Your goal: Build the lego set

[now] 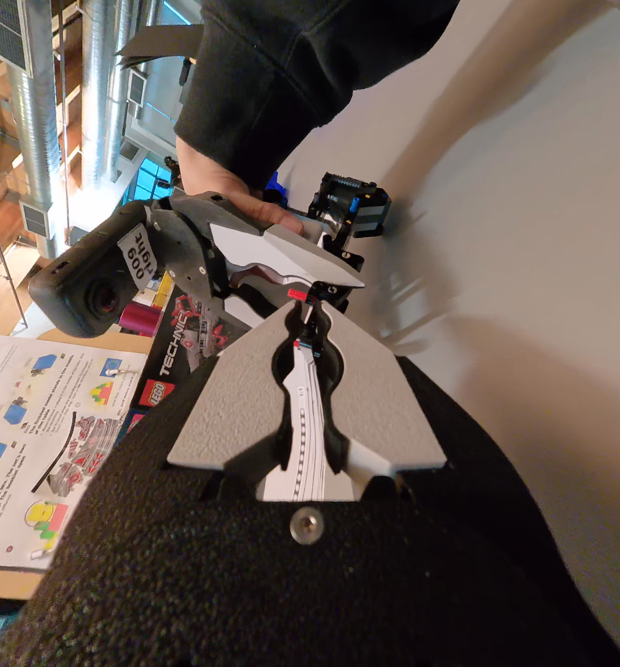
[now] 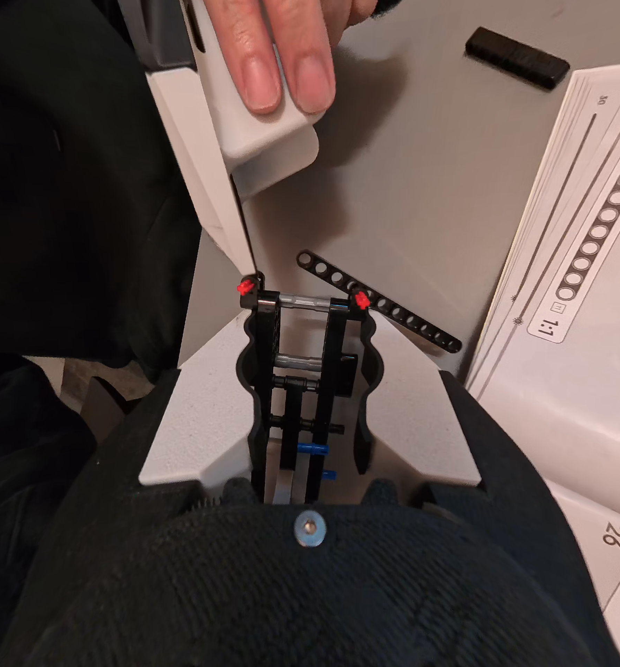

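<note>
My right gripper (image 2: 306, 317) is shut on a black Lego frame (image 2: 332, 361) of two beams joined by grey axles, with a red pin (image 2: 361, 300) at each top corner. My left gripper (image 2: 256, 276) comes in from the upper left, held by a hand, and its tip meets the frame's left corner at the other red pin (image 2: 245, 287). In the left wrist view my left gripper (image 1: 306, 306) is nearly closed on that thin black corner piece (image 1: 314, 330), with the red pin (image 1: 296, 293) just past its fingertips. The right gripper (image 1: 337, 285) crosses just behind.
A long black beam with holes (image 2: 402, 317) lies on the white table (image 2: 409, 180), with a flat black piece (image 2: 516, 57) farther back. An open instruction booklet (image 2: 572, 288) lies to the right. A black and grey Lego assembly (image 1: 352, 205), the set's box (image 1: 178, 346) and a printed sheet (image 1: 48, 415) also show.
</note>
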